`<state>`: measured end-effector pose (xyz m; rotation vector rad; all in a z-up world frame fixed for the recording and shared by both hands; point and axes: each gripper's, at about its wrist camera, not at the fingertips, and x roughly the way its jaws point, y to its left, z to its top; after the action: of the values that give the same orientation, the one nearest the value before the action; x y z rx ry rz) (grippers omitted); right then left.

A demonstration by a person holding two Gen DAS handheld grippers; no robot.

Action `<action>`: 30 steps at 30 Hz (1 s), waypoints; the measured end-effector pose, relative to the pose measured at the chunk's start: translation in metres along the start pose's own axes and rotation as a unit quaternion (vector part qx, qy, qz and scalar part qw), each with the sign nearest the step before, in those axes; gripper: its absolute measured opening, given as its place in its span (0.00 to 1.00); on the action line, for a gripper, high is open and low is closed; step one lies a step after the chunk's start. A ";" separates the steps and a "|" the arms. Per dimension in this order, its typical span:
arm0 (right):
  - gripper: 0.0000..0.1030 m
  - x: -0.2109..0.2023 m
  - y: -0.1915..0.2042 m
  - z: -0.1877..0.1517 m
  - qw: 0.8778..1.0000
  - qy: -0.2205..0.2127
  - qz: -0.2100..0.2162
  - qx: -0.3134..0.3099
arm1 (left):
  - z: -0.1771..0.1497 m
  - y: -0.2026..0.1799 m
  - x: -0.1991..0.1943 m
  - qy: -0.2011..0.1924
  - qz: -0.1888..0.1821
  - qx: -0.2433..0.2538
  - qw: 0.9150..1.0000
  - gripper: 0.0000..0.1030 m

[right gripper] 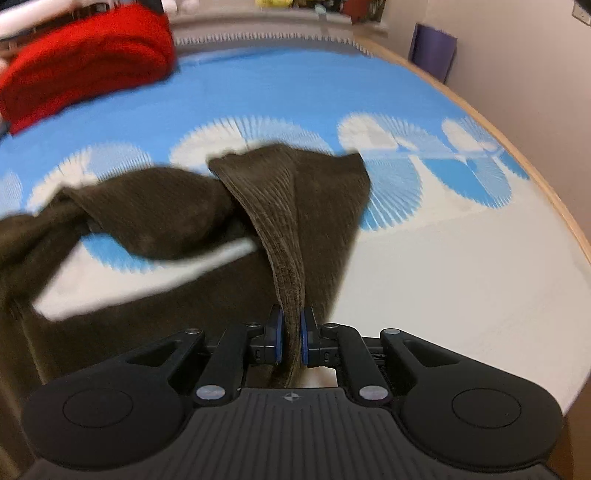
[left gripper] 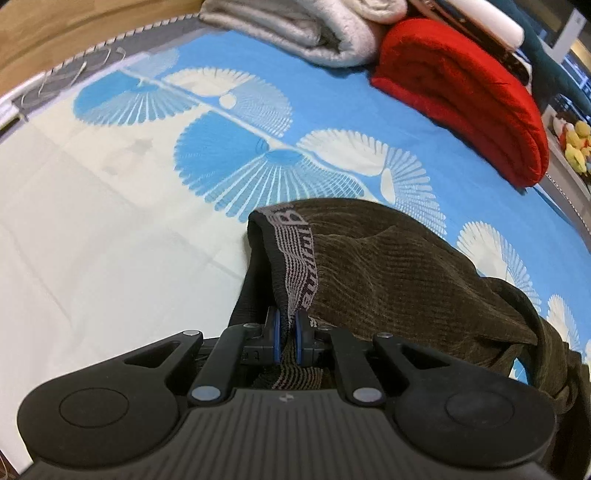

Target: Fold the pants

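Note:
Dark olive corduroy pants (left gripper: 388, 273) hang lifted over a bed with a blue and white fan-patterned sheet (left gripper: 110, 221). My left gripper (left gripper: 287, 332) is shut on the grey lettered waistband (left gripper: 295, 243), which runs up between its blue pads. In the right wrist view my right gripper (right gripper: 291, 332) is shut on a ribbed edge of the pants (right gripper: 288, 221), and the rest of the cloth drapes away to the left, blurred by motion. Both grips are taut and raised off the sheet (right gripper: 443, 277).
A folded red blanket (left gripper: 461, 96) and a grey folded blanket (left gripper: 306, 33) lie at the far side of the bed. The red blanket (right gripper: 85, 62) also shows at the upper left in the right wrist view. A wooden bed edge (right gripper: 535, 177) curves on the right.

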<state>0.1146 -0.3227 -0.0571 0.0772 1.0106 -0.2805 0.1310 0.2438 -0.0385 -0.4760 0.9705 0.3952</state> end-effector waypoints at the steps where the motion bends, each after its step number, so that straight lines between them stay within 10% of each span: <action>1: 0.08 0.005 -0.004 -0.005 1.000 0.022 0.003 -0.011 | -0.001 0.002 0.000 0.005 0.005 -0.003 1.000 0.10; 6: 0.09 0.011 -0.032 -0.023 0.997 0.052 0.029 0.048 | 0.005 0.009 -0.015 -0.020 0.012 -0.040 0.999 0.30; 11: 0.53 -0.019 -0.025 -0.003 0.994 -0.110 0.020 0.004 | 0.001 -0.012 -0.022 -0.024 -0.009 -0.007 1.000 0.37; 20: 0.53 0.036 0.023 0.018 0.981 -0.139 -0.004 -0.137 | -0.004 -0.023 -0.010 -0.014 -0.002 0.011 1.000 0.37; 22: 0.47 0.049 0.030 0.020 0.978 -0.133 -0.017 -0.159 | -0.005 -0.022 -0.010 -0.011 -0.005 0.011 1.000 0.37; 25: 0.06 0.056 0.033 0.021 0.976 -0.128 -0.009 -0.175 | -0.003 -0.022 -0.013 -0.013 -0.006 0.017 1.000 0.37; 30: 0.05 0.024 -0.041 0.035 0.987 -0.150 -0.037 0.039 | -0.001 -0.016 -0.023 -0.017 -0.007 0.007 1.000 0.37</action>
<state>0.1444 -0.3737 -0.0559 0.0665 0.7045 -0.3870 0.1272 0.2276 -0.0161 -0.4614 0.9364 0.3818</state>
